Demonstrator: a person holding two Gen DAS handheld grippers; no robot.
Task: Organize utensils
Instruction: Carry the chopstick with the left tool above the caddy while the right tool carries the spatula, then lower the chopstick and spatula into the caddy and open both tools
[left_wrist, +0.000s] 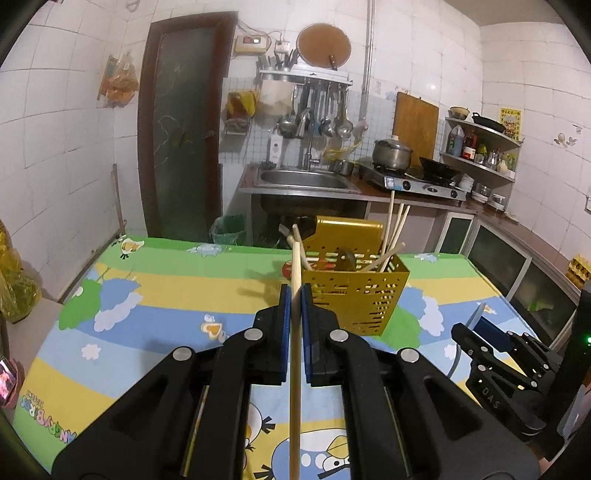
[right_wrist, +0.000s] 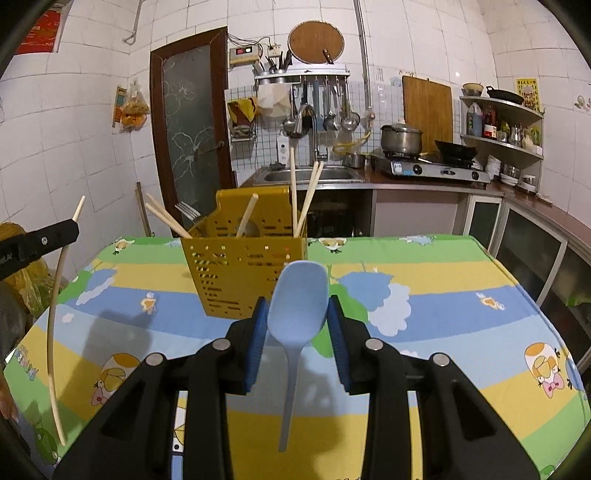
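A gold perforated utensil holder (left_wrist: 354, 291) stands on the cartoon tablecloth, with several chopsticks and a fork in it; it also shows in the right wrist view (right_wrist: 240, 266). My left gripper (left_wrist: 295, 295) is shut on a wooden chopstick (left_wrist: 294, 369), held above the table just left of the holder, its tip near the holder's left rim. The chopstick also shows at the left of the right wrist view (right_wrist: 55, 314). My right gripper (right_wrist: 297, 310) is shut on a light blue plastic spoon (right_wrist: 295, 314), bowl forward, just before the holder's front face.
The table (right_wrist: 443, 332) carries a colourful cartoon cloth. Behind it are a sink (left_wrist: 306, 179), a gas stove with a pot (left_wrist: 391, 155) and a wok, and shelves at the right. A green bin (left_wrist: 229, 229) stands by the door.
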